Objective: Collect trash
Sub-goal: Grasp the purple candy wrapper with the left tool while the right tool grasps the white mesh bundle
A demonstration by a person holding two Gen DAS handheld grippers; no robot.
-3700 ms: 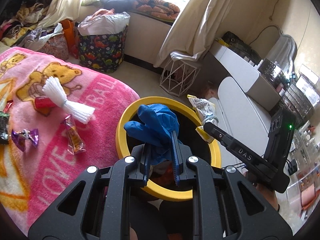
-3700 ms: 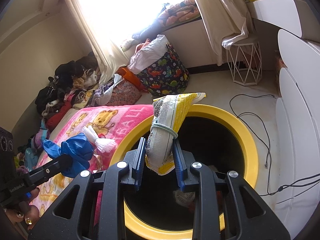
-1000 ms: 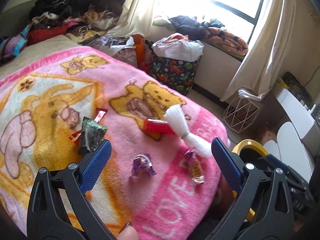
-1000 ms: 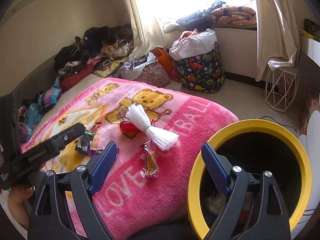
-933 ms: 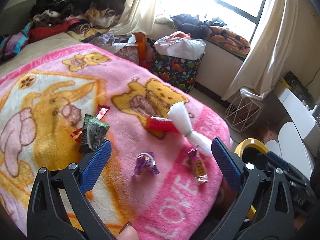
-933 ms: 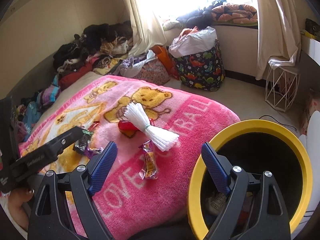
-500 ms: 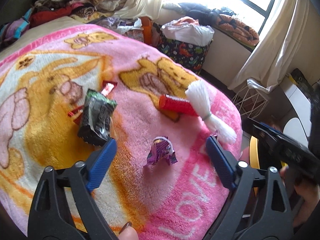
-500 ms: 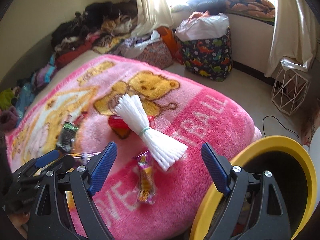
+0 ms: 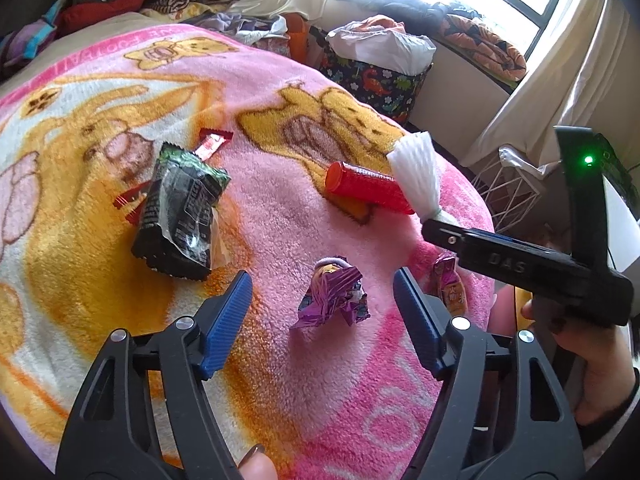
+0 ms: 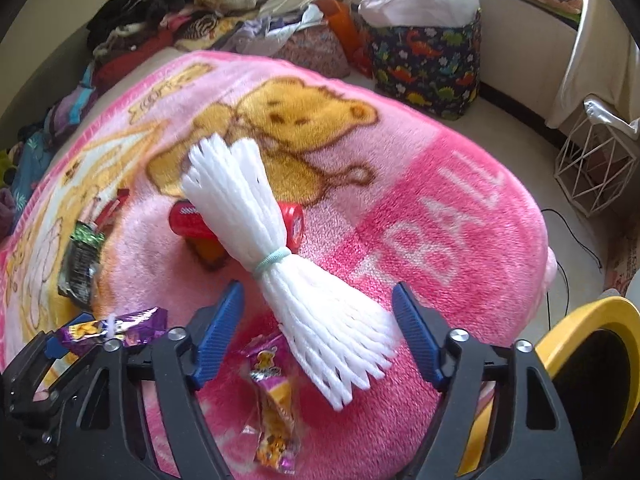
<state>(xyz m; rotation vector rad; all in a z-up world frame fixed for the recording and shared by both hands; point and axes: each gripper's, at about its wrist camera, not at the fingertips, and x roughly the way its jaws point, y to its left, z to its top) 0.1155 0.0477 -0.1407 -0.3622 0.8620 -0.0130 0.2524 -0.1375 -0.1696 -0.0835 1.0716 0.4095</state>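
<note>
Both grippers hover with fingers spread wide and empty over the pink blanket [image 9: 280,216], where the remaining litter lies scattered. Taking the red tube [image 9: 366,187] near the blanket's middle as the landmark: the crumpled purple wrapper [image 9: 332,298] lies on the near side of the tube, directly between the blue pads of the left gripper [image 9: 322,300], not yet touched by either pad. It is a bunched wad with no clear long axis, so the left gripper looks able to close on it from any angle once lowered. The white foam net bundle [image 10: 280,264] lies across the tube, tied at its waist by a pale band, its long axis running from the tube diagonally toward the right gripper [image 10: 316,320], whose spread fingers straddle the bundle's near fanned end. That axis lies roughly along the gripper's forward line, so the fingers would close across its width. A small orange-and-purple snack packet [image 10: 270,400] lies just beside the bundle's near end, also inside the right gripper's span, so a careless close might catch both. The dark green packet [image 9: 178,216] and a red wrapper [image 9: 212,145] lie to the tube's left, well apart from either gripper. The yellow-rimmed bin [image 10: 576,344] sits off the blanket's edge, to the right of the right gripper.
</note>
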